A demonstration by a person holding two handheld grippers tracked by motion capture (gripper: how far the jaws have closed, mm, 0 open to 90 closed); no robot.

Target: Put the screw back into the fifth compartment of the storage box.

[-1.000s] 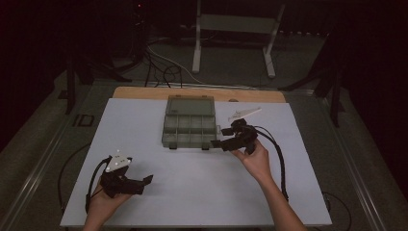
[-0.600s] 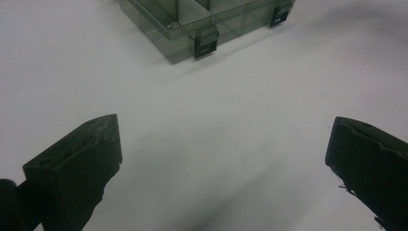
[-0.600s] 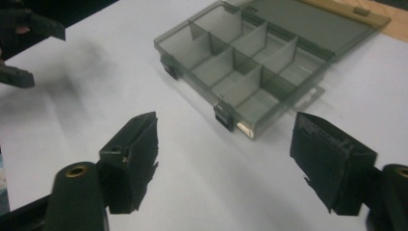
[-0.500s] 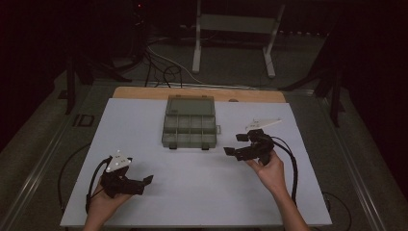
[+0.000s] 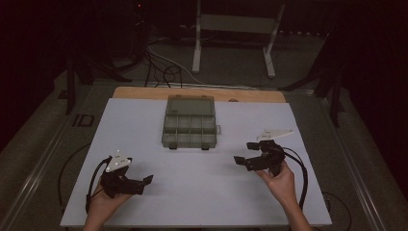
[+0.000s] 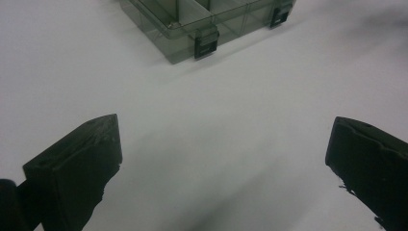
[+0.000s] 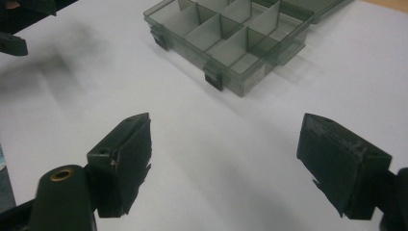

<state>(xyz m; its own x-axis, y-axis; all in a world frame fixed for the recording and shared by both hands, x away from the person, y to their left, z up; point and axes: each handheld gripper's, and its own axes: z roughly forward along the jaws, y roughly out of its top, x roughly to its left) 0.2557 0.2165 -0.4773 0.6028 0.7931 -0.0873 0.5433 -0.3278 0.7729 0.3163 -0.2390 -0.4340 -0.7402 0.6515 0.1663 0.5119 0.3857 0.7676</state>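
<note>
Here we bring the right hand-held gripper, its jaws just widened and holding nothing, squarely toward the smoky translucent plastic compartment box lying open mid-desk; the left hand-held gripper waits released near us

The right gripper drew back from the compartment box toward the table's near right, jaws opening with nothing between them.

My table wears a pale white sheet, bare wood showing along its far edge. A grey compartment box rests directly on it, lid open, near the far middle.
</note>
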